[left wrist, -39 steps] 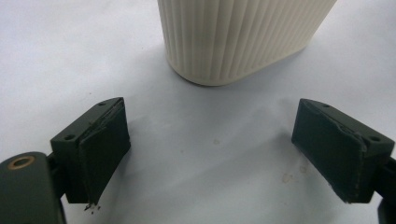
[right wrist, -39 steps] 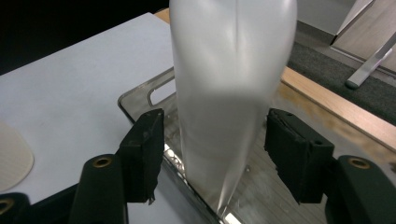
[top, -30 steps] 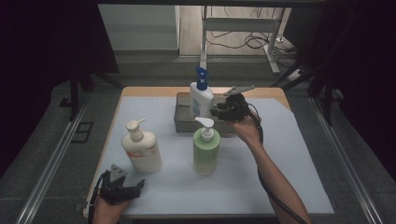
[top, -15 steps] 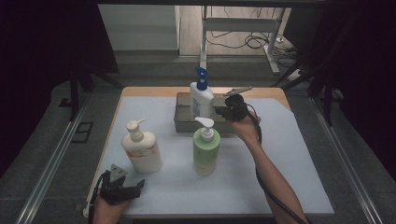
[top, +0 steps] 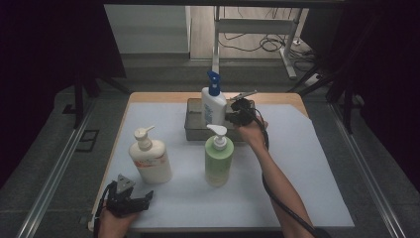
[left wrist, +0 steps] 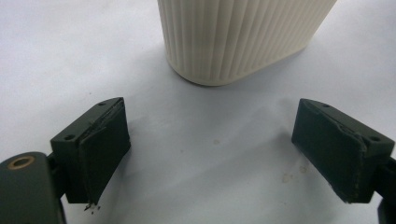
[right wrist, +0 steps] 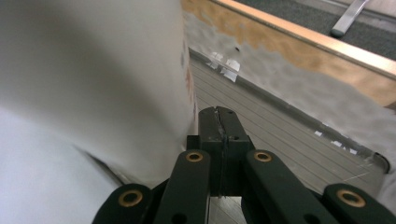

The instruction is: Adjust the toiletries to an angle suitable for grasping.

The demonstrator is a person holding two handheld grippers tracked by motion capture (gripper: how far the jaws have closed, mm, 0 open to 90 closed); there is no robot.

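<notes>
- Tall white plastic spray bottle with a blue trigger (top: 213, 105) stands upright in the grey metal tray (top: 193, 130): rigid, smooth, likely top-heavy; best gripped across its narrower body.
- Right gripper (top: 233, 116) beside it, jaws pressed together, empty.
- Left gripper (top: 141, 199) has jaws wide apart, near the cream ribbed pump bottle (top: 149, 157).

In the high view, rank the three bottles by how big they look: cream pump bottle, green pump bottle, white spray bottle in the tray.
1. cream pump bottle, widest body.
2. green pump bottle, about as tall, slimmer.
3. white spray bottle, looks smallest, but it stands farther from the camera in the tray, so its true rank is unsure.
</notes>
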